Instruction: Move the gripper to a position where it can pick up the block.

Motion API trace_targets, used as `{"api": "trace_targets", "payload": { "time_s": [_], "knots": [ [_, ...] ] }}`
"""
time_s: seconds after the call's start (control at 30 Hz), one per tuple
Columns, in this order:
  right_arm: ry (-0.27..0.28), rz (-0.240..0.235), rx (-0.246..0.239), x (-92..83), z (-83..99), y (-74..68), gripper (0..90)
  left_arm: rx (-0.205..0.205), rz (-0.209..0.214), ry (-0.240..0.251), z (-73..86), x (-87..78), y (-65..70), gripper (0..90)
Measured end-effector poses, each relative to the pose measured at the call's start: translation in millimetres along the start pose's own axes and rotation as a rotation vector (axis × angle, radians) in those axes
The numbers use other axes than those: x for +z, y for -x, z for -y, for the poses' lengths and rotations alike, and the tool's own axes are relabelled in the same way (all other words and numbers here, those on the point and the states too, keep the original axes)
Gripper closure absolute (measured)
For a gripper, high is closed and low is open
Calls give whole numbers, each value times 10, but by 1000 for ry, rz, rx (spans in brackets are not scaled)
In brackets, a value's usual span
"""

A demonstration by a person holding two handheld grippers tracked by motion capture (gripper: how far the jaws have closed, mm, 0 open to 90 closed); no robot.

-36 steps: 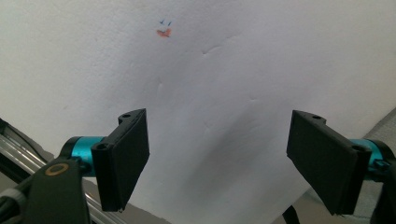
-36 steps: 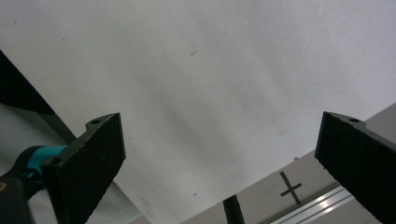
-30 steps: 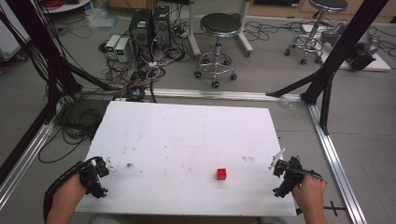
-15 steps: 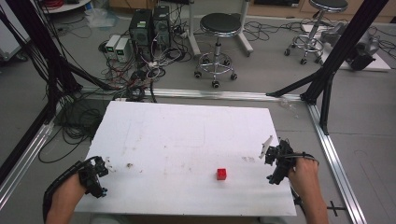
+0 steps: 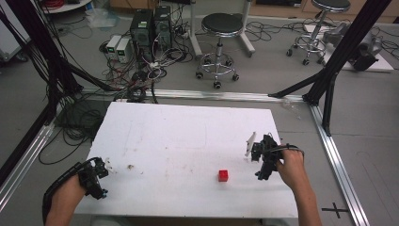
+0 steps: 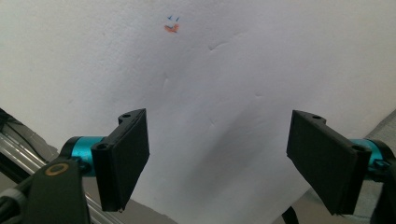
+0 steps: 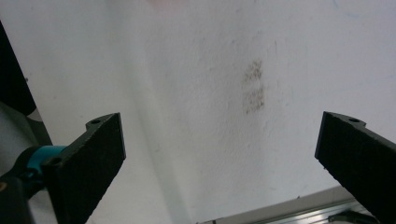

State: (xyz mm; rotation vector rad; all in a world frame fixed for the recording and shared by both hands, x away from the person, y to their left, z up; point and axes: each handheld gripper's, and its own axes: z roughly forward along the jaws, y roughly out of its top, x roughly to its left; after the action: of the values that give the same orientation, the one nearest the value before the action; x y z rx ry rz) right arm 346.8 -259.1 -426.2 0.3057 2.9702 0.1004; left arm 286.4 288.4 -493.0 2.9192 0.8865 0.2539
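Observation:
A small red cube [image 5: 223, 175] rests on the white table board [image 5: 188, 136], near its front edge and right of the middle. My right gripper [image 5: 261, 155] hovers just right of the cube, a short gap away, held by a hand. In the right gripper view it [image 7: 224, 135] is open wide over bare board with a brownish smudge [image 7: 253, 86] ahead. My left gripper [image 5: 96, 176] sits at the front left corner. Its jaws [image 6: 219, 140] stand open with nothing between them, and a small orange and blue mark [image 6: 173, 25] lies farther off.
Aluminium rails [image 5: 336, 150] frame the board, with black posts [image 5: 329, 70] at the right and left. Behind the table are a black stool [image 5: 221, 28], computer boxes [image 5: 150, 23] and tangled cables [image 5: 141, 80]. A black cross [image 5: 335, 208] marks the floor at the front right.
My right gripper has moved left and away from the front right corner, ending close to the red cube. The left gripper and the cube have stayed put.

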Motion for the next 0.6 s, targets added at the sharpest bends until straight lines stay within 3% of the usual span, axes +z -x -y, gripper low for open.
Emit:
{"api": "trace_targets", "payload": {
  "time_s": [0.23, 0.5, 0.6],
  "knots": [
    [3, -19, -71, 101, -386, -4, 8, 0, 1, 2, -3, 4, 2, 214],
    [-38, -28, -133, 302, -590, -55, 8, 4, 3, 0, -8, 5, -5, 214],
    [-39, -46, -179, 373, -665, -83, 9, 4, 3, 1, -7, 6, -5, 214]
  ]
}}
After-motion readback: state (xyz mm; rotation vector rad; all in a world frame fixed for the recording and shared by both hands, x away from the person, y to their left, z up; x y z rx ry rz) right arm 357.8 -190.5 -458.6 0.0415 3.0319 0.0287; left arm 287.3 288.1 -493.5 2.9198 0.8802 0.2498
